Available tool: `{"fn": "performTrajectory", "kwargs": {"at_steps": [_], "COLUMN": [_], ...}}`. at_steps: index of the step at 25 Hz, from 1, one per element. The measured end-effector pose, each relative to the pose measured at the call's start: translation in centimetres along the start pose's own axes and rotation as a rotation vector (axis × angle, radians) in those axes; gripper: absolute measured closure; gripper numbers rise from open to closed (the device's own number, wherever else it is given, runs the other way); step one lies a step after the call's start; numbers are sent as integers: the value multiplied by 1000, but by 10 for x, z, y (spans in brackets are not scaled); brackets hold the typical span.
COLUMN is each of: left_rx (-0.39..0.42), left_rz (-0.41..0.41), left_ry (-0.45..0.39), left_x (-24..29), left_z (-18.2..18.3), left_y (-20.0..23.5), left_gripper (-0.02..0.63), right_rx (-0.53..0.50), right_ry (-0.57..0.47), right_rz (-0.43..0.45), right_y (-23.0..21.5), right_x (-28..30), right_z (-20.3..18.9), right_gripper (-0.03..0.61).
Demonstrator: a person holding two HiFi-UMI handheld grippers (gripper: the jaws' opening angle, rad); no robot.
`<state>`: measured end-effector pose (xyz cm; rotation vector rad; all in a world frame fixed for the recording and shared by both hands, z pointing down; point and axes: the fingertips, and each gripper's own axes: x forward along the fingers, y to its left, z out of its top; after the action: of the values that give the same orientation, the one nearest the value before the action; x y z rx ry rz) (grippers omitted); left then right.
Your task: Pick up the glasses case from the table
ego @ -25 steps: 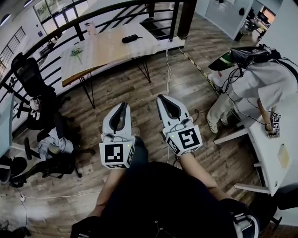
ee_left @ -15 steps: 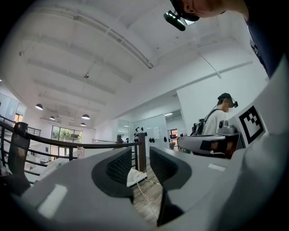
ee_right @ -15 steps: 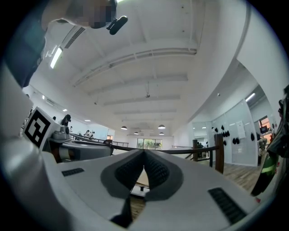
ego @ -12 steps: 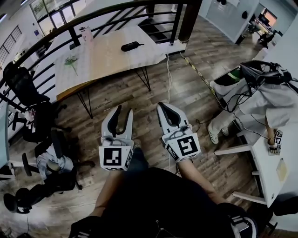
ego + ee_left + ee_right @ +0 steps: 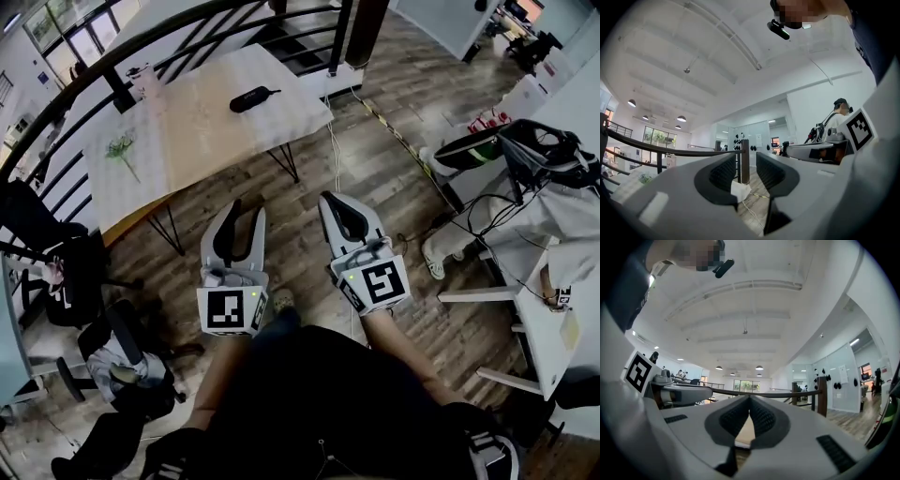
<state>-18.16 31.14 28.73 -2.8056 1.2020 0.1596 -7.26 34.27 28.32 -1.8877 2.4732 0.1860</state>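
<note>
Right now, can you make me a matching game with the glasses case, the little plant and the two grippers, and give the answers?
Things:
1. glasses case
2. plant sprig
3. left gripper
4. right gripper

Descriptions:
A. jaws together, nothing held
B. black, toward the right end of the table
C. jaws apart, nothing between them
D. green, toward the table's left end

Pairs: 1-B, 2-D, 3-C, 4-A

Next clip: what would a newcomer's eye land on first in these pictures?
The two white grippers are held out over the wooden floor at the head view's centre: the left gripper with jaws apart and empty, the right gripper with jaws together. Beyond them stands a pale table with the dark glasses case lying near its far edge, untouched.
</note>
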Motion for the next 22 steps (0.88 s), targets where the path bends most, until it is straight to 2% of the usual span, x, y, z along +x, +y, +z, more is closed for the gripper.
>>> {"fn": "performTrajectory", "kwargs": {"at_steps": [5, 13, 22], "left_rx": [-8, -38, -40], "left_rz": [-14, -17, 26], "left_ry": [1, 15, 21], "left_x": [28, 57, 99], "left_z": [-10, -23, -36], "left_y": [27, 51, 77], "left_gripper": [492, 493, 494], "right_rx": [10, 21, 22], "right_ry": [11, 29, -4], "right_rz": [-32, -28, 71], "right_y": [-12, -26, -46], "right_x": [32, 70, 140], "right_z": [-12, -25, -31], "right_gripper": [571, 571, 571]}}
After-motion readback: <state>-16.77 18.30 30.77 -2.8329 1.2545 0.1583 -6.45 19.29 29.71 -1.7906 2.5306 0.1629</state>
